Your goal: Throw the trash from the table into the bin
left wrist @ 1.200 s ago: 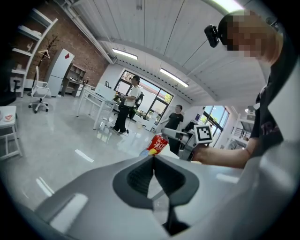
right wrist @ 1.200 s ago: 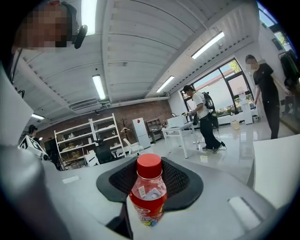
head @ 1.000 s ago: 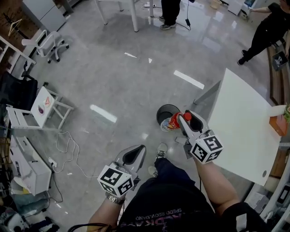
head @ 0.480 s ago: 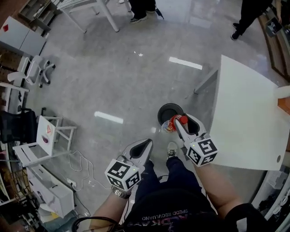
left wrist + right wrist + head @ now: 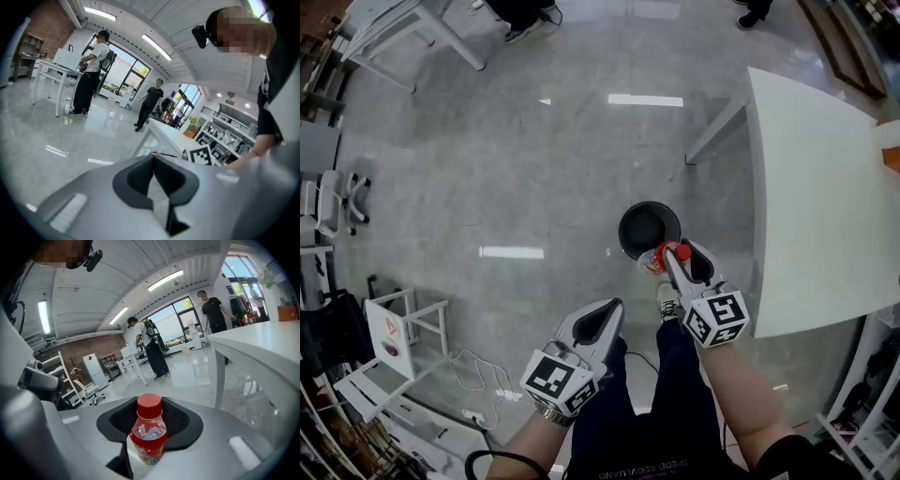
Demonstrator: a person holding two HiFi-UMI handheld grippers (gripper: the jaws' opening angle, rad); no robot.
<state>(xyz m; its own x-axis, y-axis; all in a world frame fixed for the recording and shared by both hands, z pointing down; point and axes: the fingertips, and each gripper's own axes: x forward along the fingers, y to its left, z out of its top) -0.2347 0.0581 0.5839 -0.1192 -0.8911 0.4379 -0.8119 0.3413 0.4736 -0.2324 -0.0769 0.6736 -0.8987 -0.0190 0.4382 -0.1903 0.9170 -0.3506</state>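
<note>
A small plastic bottle (image 5: 657, 259) (image 5: 148, 435) with a red cap and red label sits between the jaws of my right gripper (image 5: 672, 256) (image 5: 149, 423), which is shut on it. In the head view the bottle hangs just at the near rim of the round black bin (image 5: 649, 228) on the floor. The white table (image 5: 814, 192) stands to the right of the bin. My left gripper (image 5: 602, 316) (image 5: 153, 174) hangs lower left of the bin, above the person's legs. Its jaws are shut with nothing between them.
The person's shoe (image 5: 667, 298) is on the floor just below the bin. Folding chairs (image 5: 394, 333) and a cable (image 5: 473, 370) lie at the lower left. A white table's legs (image 5: 417, 37) and other people's feet are at the top.
Both grippers have come down and forward. The bottle in the right gripper now sits at the bin's rim, and the view has tilted further down over the bin.
</note>
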